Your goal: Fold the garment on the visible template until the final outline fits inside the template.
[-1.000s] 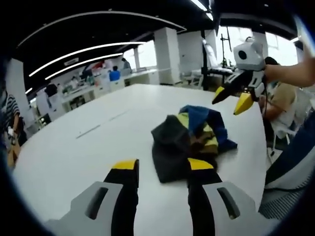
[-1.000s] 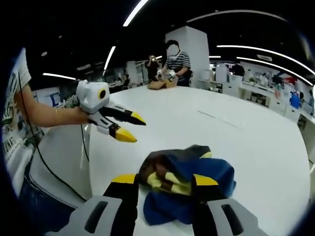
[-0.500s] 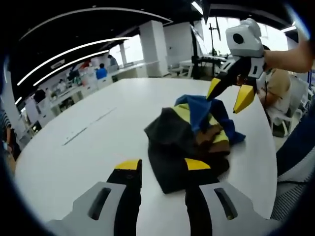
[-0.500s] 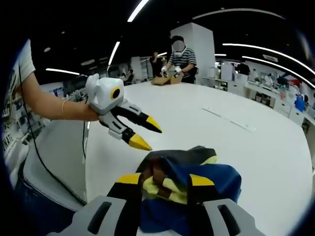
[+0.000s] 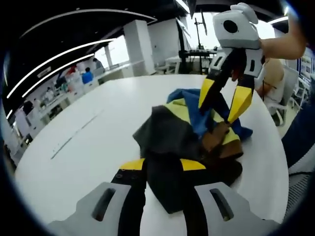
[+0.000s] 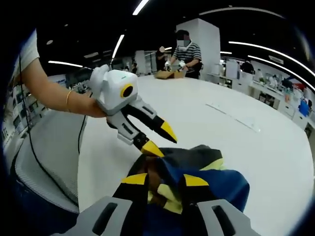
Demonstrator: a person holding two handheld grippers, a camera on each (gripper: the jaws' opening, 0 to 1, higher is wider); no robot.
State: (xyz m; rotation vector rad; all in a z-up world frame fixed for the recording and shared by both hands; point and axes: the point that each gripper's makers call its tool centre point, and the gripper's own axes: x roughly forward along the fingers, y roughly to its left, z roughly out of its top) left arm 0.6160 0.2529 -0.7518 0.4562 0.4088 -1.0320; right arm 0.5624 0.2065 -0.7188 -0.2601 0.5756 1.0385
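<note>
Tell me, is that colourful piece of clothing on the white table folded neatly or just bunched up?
Bunched up. The garment lies in a crumpled heap on the table, its dark, yellow, blue and brown parts overlapping unevenly.

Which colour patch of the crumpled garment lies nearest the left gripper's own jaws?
The dark charcoal patch of the garment, right at the left gripper; the blue and yellow patches lie farther off.

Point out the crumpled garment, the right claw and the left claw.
crumpled garment [image 5: 172, 142]: left gripper view, on its dark grey panel.
right claw [image 5: 225, 104]: left gripper view, midway between its two yellow tips, over the garment.
left claw [image 6: 160, 139]: right gripper view, midway between its two yellow tips, at the garment's edge.
</note>
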